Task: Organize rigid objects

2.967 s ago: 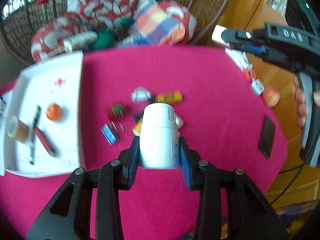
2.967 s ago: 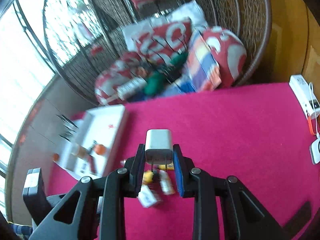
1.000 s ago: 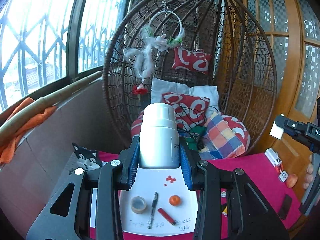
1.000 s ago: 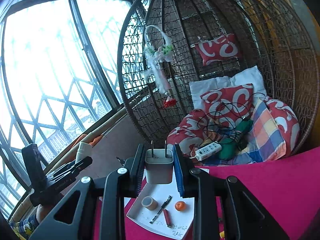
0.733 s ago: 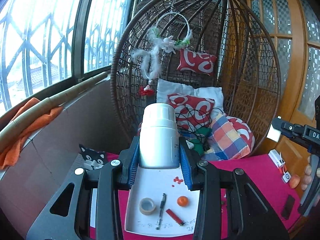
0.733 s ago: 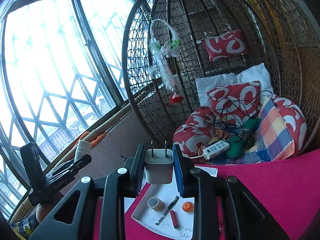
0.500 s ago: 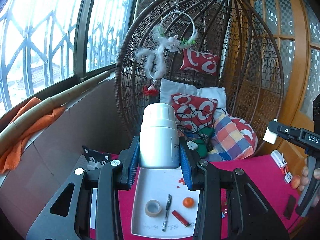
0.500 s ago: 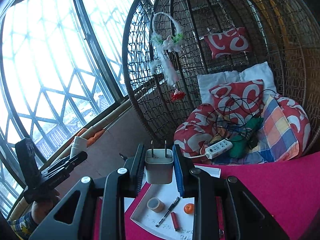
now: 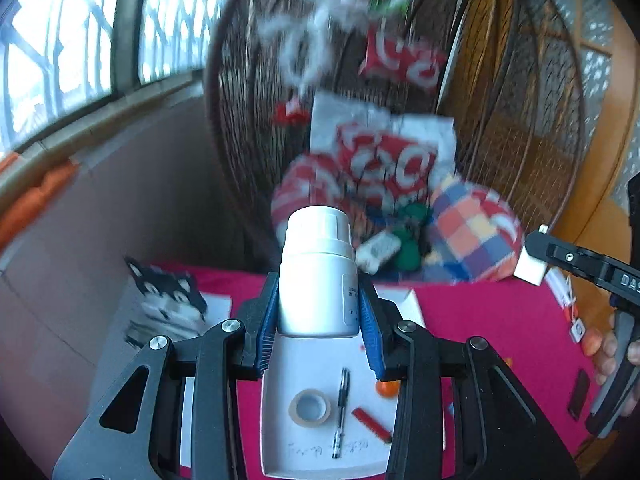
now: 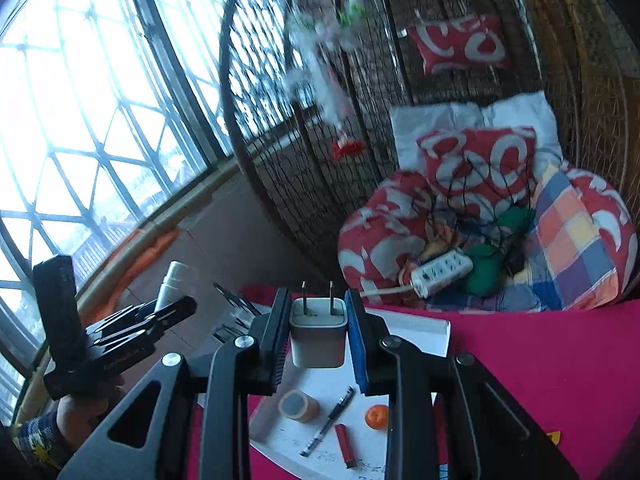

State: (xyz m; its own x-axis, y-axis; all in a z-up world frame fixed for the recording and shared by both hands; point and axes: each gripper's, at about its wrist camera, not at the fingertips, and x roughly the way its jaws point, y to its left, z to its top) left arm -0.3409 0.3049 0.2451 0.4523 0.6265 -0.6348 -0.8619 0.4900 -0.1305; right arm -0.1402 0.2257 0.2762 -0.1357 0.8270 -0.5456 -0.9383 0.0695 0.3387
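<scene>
The white bottle (image 9: 318,276) sits clamped by its smooth, stiff body in my left gripper (image 9: 319,320), probably light and apt to slip, while my right gripper (image 10: 319,332) pinches the hard little charger (image 10: 318,332) by its flat sides, both above the white tray (image 9: 280,456) beyond.

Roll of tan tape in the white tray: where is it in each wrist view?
Left wrist: roll of tan tape at bottom centre, left of the black pen.
Right wrist: lower centre-left, again left of the pen.
Shared landmark: white tray.
</scene>
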